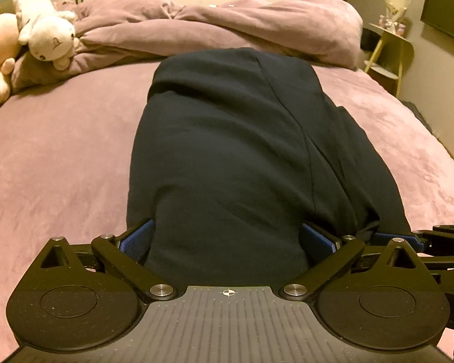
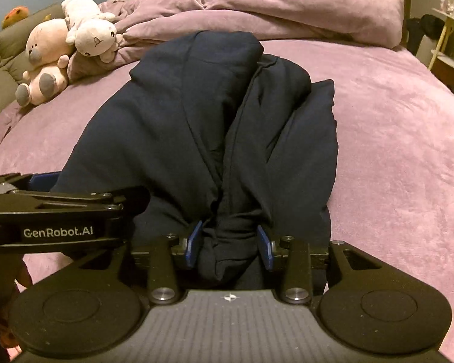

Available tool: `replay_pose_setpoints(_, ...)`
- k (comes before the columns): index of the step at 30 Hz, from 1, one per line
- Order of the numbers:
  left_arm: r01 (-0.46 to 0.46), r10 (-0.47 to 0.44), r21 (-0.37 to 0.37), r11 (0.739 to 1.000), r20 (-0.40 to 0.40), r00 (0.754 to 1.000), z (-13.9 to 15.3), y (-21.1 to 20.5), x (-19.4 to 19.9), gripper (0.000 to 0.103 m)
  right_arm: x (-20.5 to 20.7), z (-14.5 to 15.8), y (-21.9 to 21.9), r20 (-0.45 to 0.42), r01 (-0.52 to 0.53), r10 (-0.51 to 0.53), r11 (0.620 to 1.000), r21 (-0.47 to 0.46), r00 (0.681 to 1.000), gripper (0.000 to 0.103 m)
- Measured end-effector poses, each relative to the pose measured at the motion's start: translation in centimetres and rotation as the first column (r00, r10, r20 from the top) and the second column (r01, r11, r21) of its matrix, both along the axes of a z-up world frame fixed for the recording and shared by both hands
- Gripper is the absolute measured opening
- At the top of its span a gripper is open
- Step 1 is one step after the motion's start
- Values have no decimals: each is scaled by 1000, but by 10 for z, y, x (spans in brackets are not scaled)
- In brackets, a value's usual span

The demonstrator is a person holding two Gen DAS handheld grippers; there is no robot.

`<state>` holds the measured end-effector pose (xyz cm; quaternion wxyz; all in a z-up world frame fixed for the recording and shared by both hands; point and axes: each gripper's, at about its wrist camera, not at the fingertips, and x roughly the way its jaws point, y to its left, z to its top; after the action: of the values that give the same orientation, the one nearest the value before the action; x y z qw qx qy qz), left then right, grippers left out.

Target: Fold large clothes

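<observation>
A big dark blue garment (image 1: pixel 227 139) lies on the pink bed (image 1: pixel 60 157), stretched from the near edge up toward the far edge, where a bunched-up pink blanket (image 1: pixel 227 27) sits. It's folded in lengthwise w/ layers on top of each other. The left gripper (image 1: pixel 227 239) has its jaws spread wide & the near end of the cloth sits between them, not squeezed. The right gripper (image 2: pixel 230 242), just beside it, has its jaws close together & pinches a bunched bit of the garment. Soft toys (image 2: pixel 75 48) lie at the far left corner of the bed
</observation>
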<state>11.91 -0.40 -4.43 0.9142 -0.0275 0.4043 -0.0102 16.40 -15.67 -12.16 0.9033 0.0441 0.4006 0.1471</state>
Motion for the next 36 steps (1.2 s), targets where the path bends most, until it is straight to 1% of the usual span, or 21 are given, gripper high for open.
replay_pose_setpoints(2,0,0,-6,1000,-5,1000,1,3,-2,103,-3,2,0,1,3,-3,1000,1,1000,39)
replay_pose_setpoints(5,-24,24,-40,999,-23,999,1,12,-8,103,-6,2,3,17,15,-15,1000,-9,1000,42)
replay_pose_setpoints(9,-45,44,-52,998,-32,999,1,16,-14,103,-10,6,-2,2,40,-40,999,14,999,43)
replay_pose_setpoints(11,-51,50,-49,997,-37,998,2,15,-15,103,-12,6,-1,5,42,-42,999,-5,999,43)
replay_pose_setpoints(13,-47,46,-34,998,-42,998,2,13,-15,103,-13,5,2,12,40,-39,998,-41,999,44)
replay_pose_setpoints(16,-44,44,-12,999,-50,998,-1,11,-12,103,-10,4,6,3,33,-33,997,-71,999,45)
replay_pose_setpoints(18,-45,44,-10,999,-59,997,-3,13,-9,103,-6,1,11,-2,26,-26,995,-93,1000,48)
replay_pose_setpoints(21,-44,42,-29,999,-58,997,-1,19,-9,103,-1,1,15,-4,21,-22,994,-110,1000,51)
replay_pose_setpoints(23,-50,47,-43,998,-60,997,2,21,-14,103,-3,5,14,-1,26,-26,993,-114,1000,55)
replay_pose_setpoints(25,-53,50,-53,997,-60,997,5,23,-23,103,-9,10,12,9,47,-47,993,-111,999,66)
replay_pose_setpoints(28,-74,67,-91,993,-82,994,10,31,-40,103,-20,20,8,10,85,-84,988,-126,996,73)
replay_pose_setpoints(29,-82,72,-113,990,-87,994,12,34,-47,103,-25,24,8,2,94,-94,986,-136,996,74)
replay_pose_setpoints(31,-93,80,-123,988,-107,991,12,37,-60,103,-34,28,7,-33,128,-136,975,-179,990,84)
replay_pose_setpoints(33,-107,95,-107,989,-112,989,14,39,-73,103,-44,32,8,-72,122,-139,970,-208,988,85)
replay_pose_setpoints(36,-133,123,-88,987,-114,986,19,44,-85,103,-58,35,10,-96,104,-125,975,-195,988,87)
